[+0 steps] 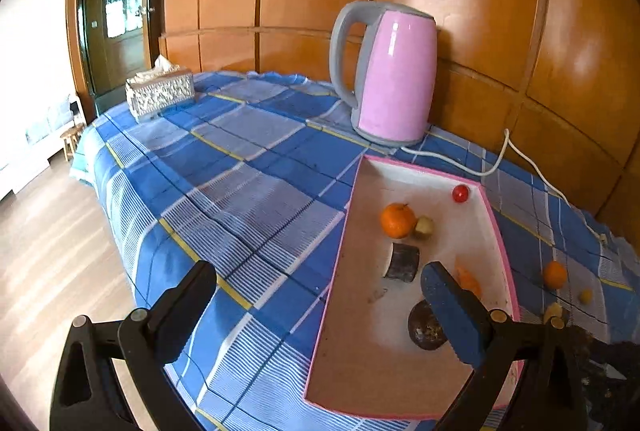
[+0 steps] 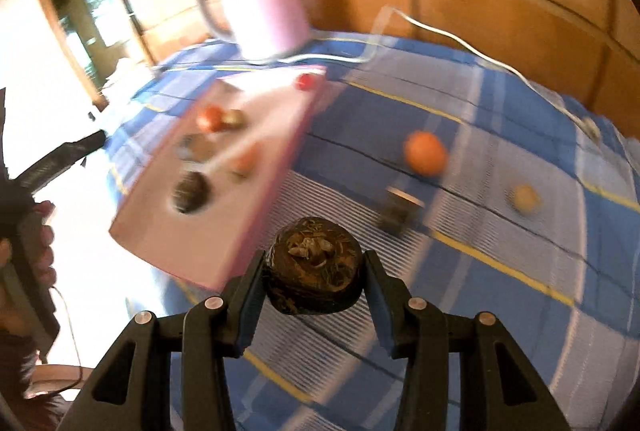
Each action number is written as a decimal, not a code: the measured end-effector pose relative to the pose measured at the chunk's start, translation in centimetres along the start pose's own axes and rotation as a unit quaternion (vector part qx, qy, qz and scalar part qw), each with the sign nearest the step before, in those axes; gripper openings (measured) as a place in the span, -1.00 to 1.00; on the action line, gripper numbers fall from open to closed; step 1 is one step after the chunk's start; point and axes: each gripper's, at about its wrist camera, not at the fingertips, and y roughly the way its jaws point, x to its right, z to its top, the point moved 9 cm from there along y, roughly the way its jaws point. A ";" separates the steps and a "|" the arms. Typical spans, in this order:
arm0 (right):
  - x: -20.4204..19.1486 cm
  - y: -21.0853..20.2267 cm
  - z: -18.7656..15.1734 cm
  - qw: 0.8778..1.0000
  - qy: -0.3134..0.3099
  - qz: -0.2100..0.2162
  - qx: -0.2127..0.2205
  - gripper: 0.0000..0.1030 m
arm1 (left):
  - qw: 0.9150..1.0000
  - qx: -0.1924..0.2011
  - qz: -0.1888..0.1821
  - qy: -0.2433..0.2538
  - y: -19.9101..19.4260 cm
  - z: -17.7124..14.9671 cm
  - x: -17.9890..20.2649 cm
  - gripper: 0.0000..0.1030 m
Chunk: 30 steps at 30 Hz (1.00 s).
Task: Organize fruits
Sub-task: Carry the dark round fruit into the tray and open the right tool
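My right gripper [image 2: 314,285] clamps a dark, rough-skinned round fruit [image 2: 314,265] above the checked tablecloth [image 2: 500,271], the pink-rimmed tray [image 2: 256,215] ahead to its left — I should lift clear of the rim, then release low. My left gripper [image 1: 316,311] gapes, holding nothing.

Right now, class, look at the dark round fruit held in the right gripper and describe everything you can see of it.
The dark round fruit is squat and brown-black, with a rough, dull skin and a pale, dried, crumpled patch in the middle of its top face. It is clamped between the two pads of the right gripper, one against each side, above the blue checked tablecloth. It lies just right of the pink-rimmed tray. Its underside is hidden.
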 end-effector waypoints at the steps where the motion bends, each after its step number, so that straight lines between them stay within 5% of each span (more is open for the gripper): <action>1: -1.0 0.3 0.4 1.000 -0.008 0.008 -0.001 -0.08 | 1.000 -0.009 -0.006 0.000 0.3 -0.2 0.1 0.99; 12: -8.1 4.0 2.9 0.996 -0.089 0.029 -0.011 -0.08 | 0.999 -0.024 -0.018 -0.021 0.8 -0.6 -0.6 0.99; 30: -5.6 3.1 1.6 0.999 -0.035 0.000 0.004 -0.05 | 0.999 -0.026 -0.020 -0.011 0.7 -1.0 0.2 0.99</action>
